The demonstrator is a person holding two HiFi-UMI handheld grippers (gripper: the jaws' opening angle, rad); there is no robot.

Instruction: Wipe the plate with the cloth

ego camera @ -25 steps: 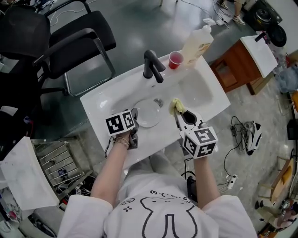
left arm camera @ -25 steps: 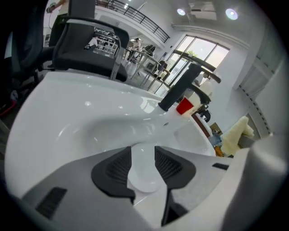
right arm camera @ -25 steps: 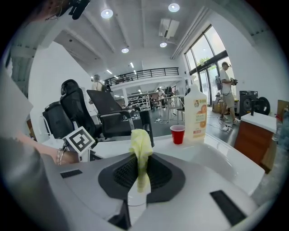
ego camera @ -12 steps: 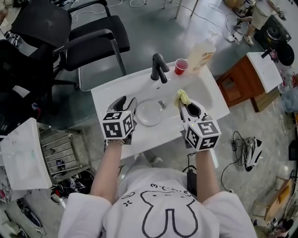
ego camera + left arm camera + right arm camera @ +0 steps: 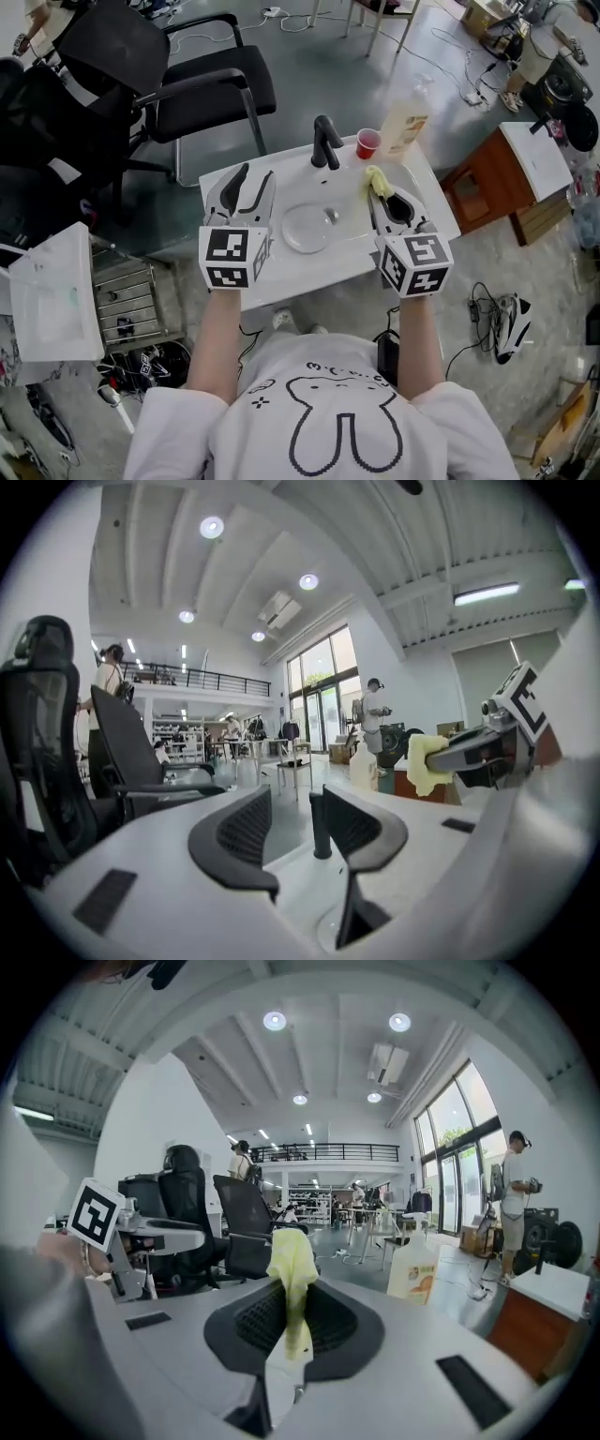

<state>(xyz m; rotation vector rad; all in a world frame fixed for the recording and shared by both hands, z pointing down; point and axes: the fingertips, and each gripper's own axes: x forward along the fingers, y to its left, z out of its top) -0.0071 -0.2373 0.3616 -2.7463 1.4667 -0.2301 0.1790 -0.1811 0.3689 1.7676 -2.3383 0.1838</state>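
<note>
A clear glass plate lies flat in the basin of the white sink. My left gripper hangs above the sink's left part, away from the plate, open with nothing between its fingers; in the left gripper view the black faucet shows through the gap of that gripper. My right gripper is above the sink's right part, shut on a yellow cloth. The cloth stands up out of the closed right gripper in the right gripper view.
A black faucet, a red cup and a large soap bottle stand along the sink's far edge. Black chairs are beyond it, a wooden cabinet at the right, a white board at the left.
Both grippers have risen above the sink. The left one has come up from the plate's left edge and rolled; the plate stays in the basin. The cloth stays in the right gripper.
</note>
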